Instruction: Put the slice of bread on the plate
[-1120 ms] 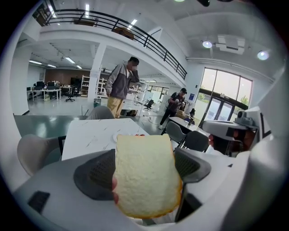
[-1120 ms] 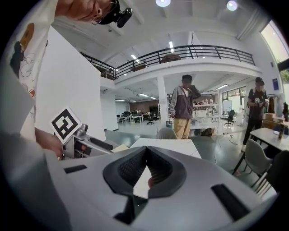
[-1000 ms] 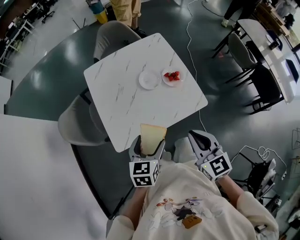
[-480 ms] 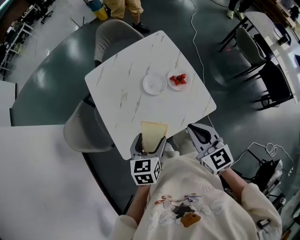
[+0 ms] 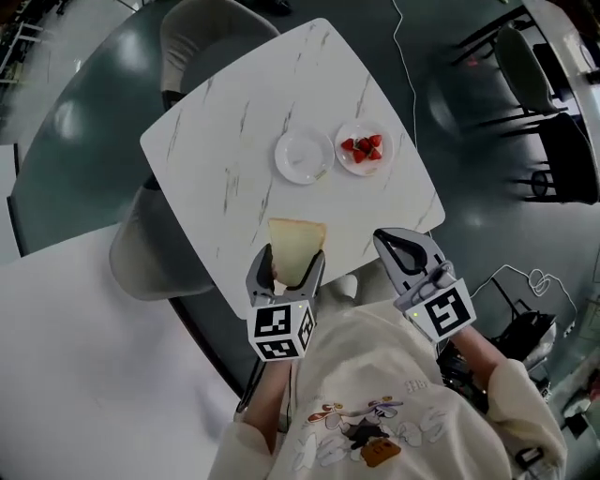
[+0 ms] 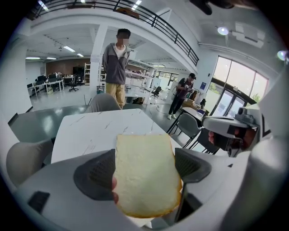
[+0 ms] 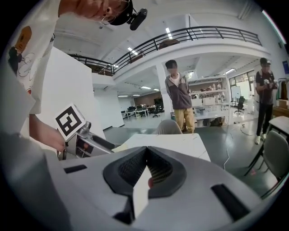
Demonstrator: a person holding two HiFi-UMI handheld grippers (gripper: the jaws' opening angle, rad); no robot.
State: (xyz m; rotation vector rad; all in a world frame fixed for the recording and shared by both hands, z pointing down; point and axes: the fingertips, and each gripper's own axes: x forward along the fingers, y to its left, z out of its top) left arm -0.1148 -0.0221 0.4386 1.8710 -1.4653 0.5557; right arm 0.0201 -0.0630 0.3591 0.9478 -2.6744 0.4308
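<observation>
A pale slice of bread (image 5: pixel 295 246) stands between the jaws of my left gripper (image 5: pixel 289 260), which is shut on its two sides. In the left gripper view the bread (image 6: pixel 144 176) fills the gap of the left gripper (image 6: pixel 145 166). It hangs over the near edge of the white marble table (image 5: pixel 216 169). The empty white plate (image 5: pixel 304 156) lies further in, near the table's middle. My right gripper (image 5: pixel 405 246) is at the table's near right corner, shut with nothing in it; its pads (image 7: pixel 135 169) meet in the right gripper view.
A small plate of strawberries (image 5: pixel 360 148) sits just right of the empty plate. Grey chairs stand at the far side (image 5: pixel 202 28) and the left side (image 5: pixel 150 253) of the table. A person (image 6: pixel 116 67) stands beyond the table; dark chairs (image 5: pixel 553 122) are at the right.
Both grippers have moved forward toward the table. The bread, which was short of the near edge, now hangs over it. The jaws have not changed.
</observation>
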